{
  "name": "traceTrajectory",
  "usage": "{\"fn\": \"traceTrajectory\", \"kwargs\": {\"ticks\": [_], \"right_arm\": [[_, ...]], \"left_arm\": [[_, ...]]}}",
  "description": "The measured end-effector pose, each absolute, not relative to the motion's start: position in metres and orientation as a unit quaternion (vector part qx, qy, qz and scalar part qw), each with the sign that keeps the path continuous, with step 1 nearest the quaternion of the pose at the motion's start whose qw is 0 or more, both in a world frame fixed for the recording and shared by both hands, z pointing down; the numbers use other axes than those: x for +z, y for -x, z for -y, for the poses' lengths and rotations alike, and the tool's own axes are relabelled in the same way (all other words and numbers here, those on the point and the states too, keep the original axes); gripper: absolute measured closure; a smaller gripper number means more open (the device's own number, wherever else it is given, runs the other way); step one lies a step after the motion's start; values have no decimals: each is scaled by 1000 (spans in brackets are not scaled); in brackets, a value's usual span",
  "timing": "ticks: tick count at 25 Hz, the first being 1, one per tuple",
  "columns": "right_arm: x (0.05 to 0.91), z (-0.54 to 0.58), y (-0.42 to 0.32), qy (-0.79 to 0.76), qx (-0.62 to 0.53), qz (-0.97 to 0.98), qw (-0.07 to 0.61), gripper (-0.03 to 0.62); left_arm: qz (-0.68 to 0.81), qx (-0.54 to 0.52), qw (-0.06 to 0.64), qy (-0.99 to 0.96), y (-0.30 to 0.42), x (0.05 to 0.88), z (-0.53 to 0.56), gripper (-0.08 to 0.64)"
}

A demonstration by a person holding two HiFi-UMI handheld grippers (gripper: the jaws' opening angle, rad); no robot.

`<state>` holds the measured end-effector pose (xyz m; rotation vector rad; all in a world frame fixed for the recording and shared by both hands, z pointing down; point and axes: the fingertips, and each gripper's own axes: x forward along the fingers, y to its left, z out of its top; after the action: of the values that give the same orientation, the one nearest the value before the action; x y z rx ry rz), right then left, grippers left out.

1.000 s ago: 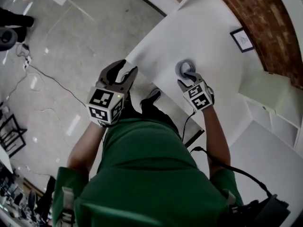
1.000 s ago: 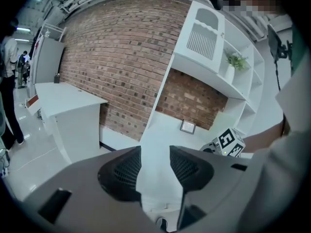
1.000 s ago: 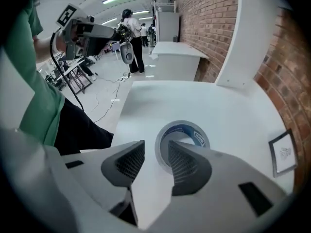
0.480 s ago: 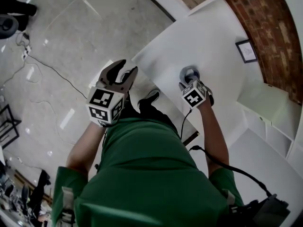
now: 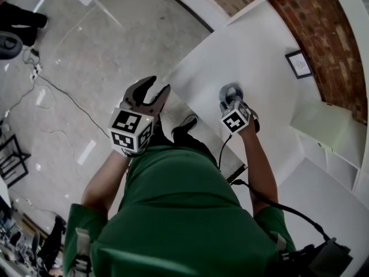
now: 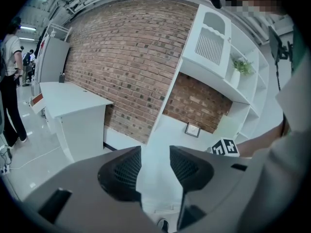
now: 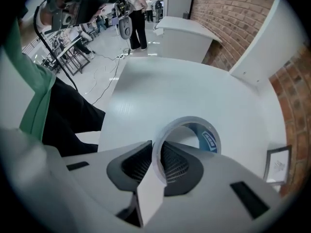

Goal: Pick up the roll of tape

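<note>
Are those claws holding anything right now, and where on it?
The right gripper, whose jaws have just been closing, pinches the roll of tape by its wall, one jaw inside the ring. The left gripper holds nothing.

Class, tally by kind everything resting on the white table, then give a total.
Roll of tape: 1
Framed picture: 1
Total: 2
</note>
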<state>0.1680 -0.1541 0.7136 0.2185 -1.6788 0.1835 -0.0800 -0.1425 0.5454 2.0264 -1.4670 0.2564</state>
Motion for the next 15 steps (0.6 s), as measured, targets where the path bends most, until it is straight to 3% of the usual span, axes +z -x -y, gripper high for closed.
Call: {"fn": "traceTrajectory", "kwargs": {"ticks": [8, 15], "right_arm": [[684, 156, -161, -177, 211, 792, 544, 523], [644, 169, -166, -250, 257, 827, 434, 523]], "left_arm": [[535, 104, 291, -787, 65, 528, 149, 367], [509, 113, 289, -803, 43, 522, 149, 367]]}}
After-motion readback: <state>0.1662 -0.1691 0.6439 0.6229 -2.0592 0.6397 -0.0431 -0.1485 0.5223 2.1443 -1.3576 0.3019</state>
